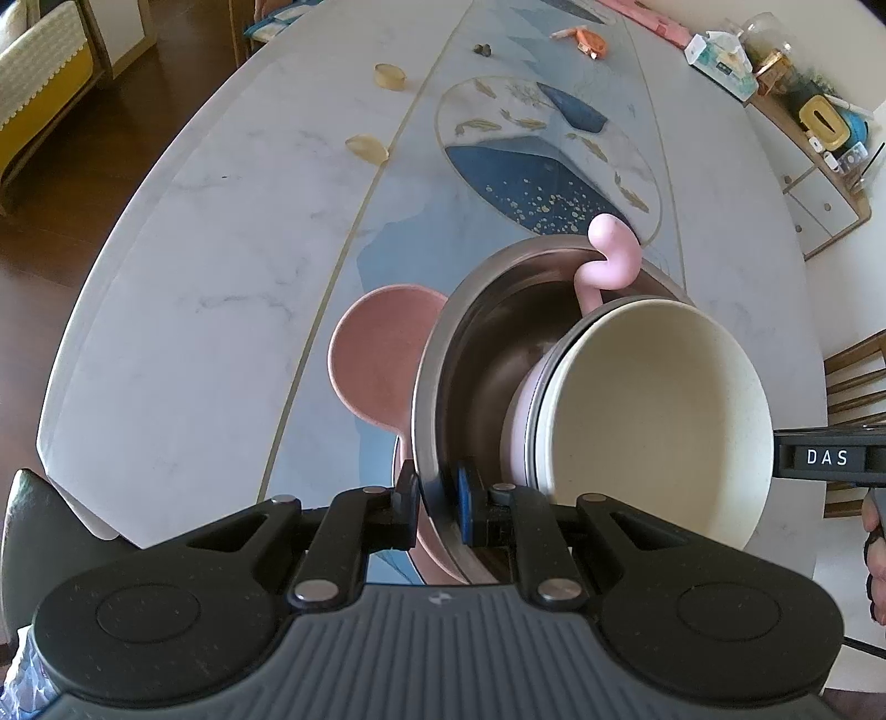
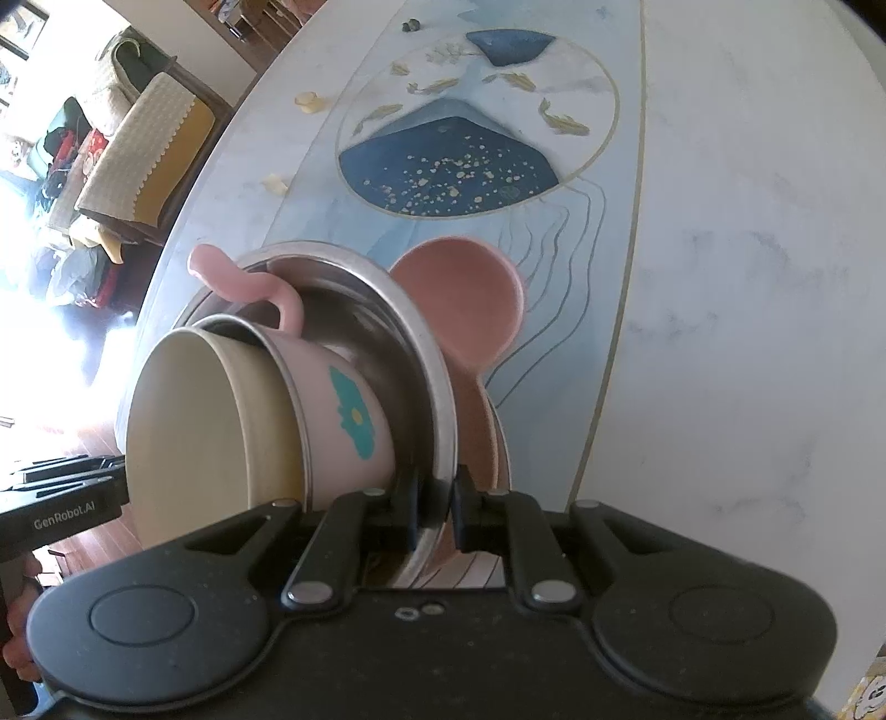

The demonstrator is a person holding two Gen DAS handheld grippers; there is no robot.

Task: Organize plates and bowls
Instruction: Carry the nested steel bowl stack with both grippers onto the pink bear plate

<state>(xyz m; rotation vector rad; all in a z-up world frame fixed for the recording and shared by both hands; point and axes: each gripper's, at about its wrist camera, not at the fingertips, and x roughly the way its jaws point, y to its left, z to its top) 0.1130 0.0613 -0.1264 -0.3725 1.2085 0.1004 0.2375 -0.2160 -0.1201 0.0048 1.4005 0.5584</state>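
Both grippers clamp the steel bowl's rim
Left gripper (image 1: pixel 436 501) and right gripper (image 2: pixel 434 507) pinch the steel bowl (image 1: pixel 476 343); the cream bowl (image 1: pixel 659 410) nests inside a pink cup (image 2: pixel 343 410), with the pink plate (image 1: pixel 382 354) at nine o'clock on the table (image 1: pixel 194 288).

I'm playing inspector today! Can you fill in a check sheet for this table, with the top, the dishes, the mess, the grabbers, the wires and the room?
Surface: marble-look table with a blue and gold fish picture.
Job's things: steel bowl tilted, holding a pink cup with a cream bowl nested in it and a pink handle over the rim; pink plate behind and under it.
Clutter: two amber discs, orange item, small dark bits.
Grippers: left gripper and right gripper both shut on the steel bowl's rim.
Cables: one dark cord at the right edge.
Surroundings: sideboard with tissue box and jars, sofa, wooden floor.
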